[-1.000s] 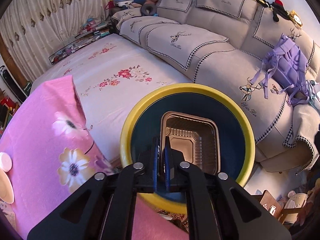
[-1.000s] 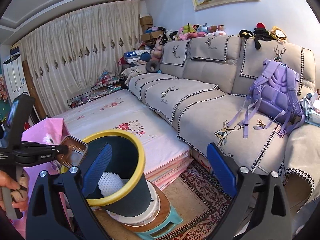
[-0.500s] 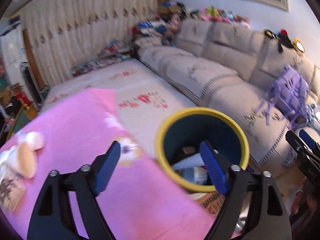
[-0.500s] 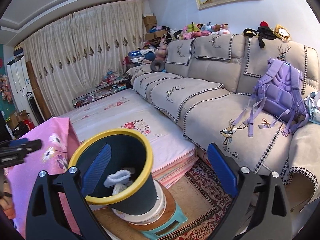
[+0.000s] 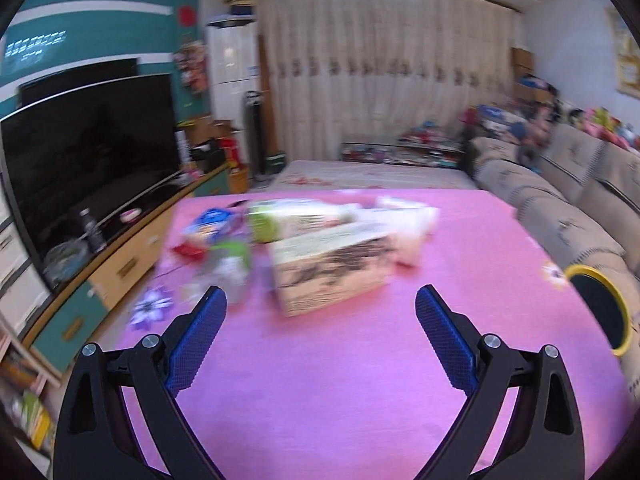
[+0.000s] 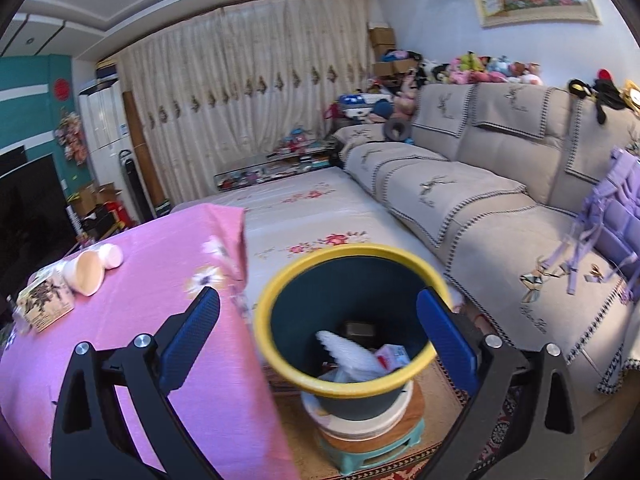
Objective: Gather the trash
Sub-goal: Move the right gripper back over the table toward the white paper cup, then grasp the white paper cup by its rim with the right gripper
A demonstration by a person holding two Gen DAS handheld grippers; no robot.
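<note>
Left wrist view: my left gripper (image 5: 320, 312) is spread wide with nothing between its blue pads; a second ago it was pinched on a brown tray over the bin, and that tray is gone from it now.
Left aim: I have swung it away from the bin to face the pink tablecloth (image 5: 340, 380).
Ahead at 12 o'clock: a printed carton (image 5: 332, 276) lies on the cloth, blurred, with more litter (image 5: 224, 240) behind it at 11 o'clock.
Bin from left: the yellow-rimmed bin (image 5: 600, 308) sits at 3 o'clock, off the table edge.
Right gripper: my right gripper (image 6: 318, 320) is wide apart and empty, as before.
Bin from right: the bin (image 6: 352, 320) sits just beyond the pads at 12 o'clock, closer than earlier.
Bin contents: white foam netting (image 6: 348, 352) and scraps; I cannot pick out the tray.
Table at 9 o'clock: paper cups (image 6: 90, 266) and the carton (image 6: 46, 300).
</note>
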